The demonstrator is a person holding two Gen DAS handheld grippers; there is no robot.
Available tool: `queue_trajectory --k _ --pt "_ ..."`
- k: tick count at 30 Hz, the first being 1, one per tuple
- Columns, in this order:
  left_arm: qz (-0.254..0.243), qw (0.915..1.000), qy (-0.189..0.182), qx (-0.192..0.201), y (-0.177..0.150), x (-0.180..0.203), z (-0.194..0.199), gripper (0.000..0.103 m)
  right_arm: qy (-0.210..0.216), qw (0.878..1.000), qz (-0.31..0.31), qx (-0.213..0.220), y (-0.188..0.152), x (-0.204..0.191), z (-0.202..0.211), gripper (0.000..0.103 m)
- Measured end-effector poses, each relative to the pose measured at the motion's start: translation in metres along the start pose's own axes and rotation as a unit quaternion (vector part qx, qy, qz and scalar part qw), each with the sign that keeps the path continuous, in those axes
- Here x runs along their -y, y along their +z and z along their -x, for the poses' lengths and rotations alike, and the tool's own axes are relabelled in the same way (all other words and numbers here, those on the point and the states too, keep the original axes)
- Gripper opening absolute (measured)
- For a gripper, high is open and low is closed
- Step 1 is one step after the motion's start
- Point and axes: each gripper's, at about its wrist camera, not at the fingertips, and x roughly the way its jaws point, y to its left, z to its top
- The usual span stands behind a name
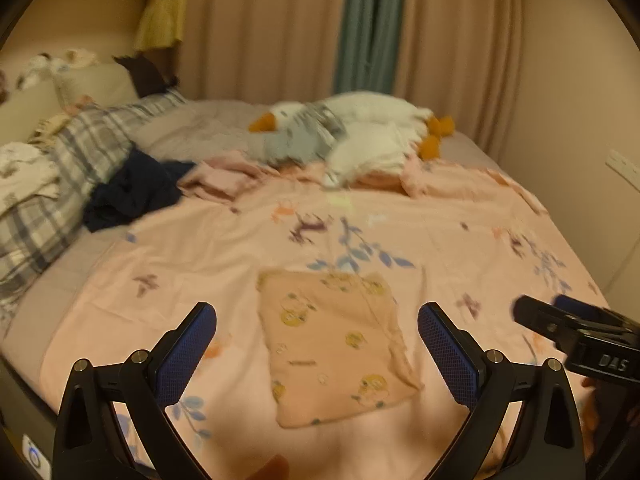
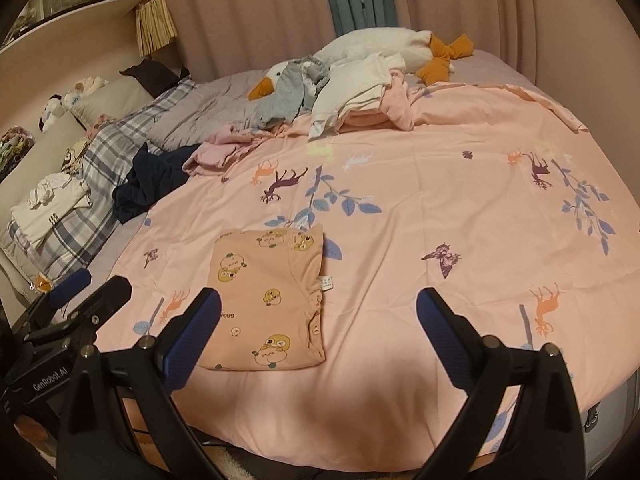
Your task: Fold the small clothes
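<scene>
Smooth pink printed sheet (image 2: 420,184) w/ folded peach garment (image 2: 268,300), roughly square — left gripper (image 1: 317,350) & right gripper (image 2: 318,328) both spread, empty.

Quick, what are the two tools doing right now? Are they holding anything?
Left tool: open, holding nothing; the folded peach garment lies free on the bed.
Right tool: open, holding nothing.
</scene>
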Motion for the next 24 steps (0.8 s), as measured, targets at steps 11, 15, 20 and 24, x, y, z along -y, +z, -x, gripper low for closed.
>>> queue_trajectory --k 11,15,20,24 --pt "0.007 1.0 0.0 0.005 0.002 -0.003 -0.002 0.1 -0.017 1.0 -0.011 0.001 0.002 0.005 -0.003 0.101" --pt "0.005 1.0 0.002 -0.004 0.002 -0.003 -0.007 0.1 -0.022 1.0 -0.01 0.001 0.002 0.005 -0.003 0.101" --pt "0.003 1.0 0.008 -0.005 0.0 -0.001 -0.007 0.1 -0.028 1.0 -0.009 0.001 0.002 0.005 -0.005 0.101" --pt "-0.002 0.9999 0.012 -0.003 0.0 -0.001 -0.007 0.1 -0.03 1.0 -0.008 -0.003 0.001 0.003 -0.007 0.101"
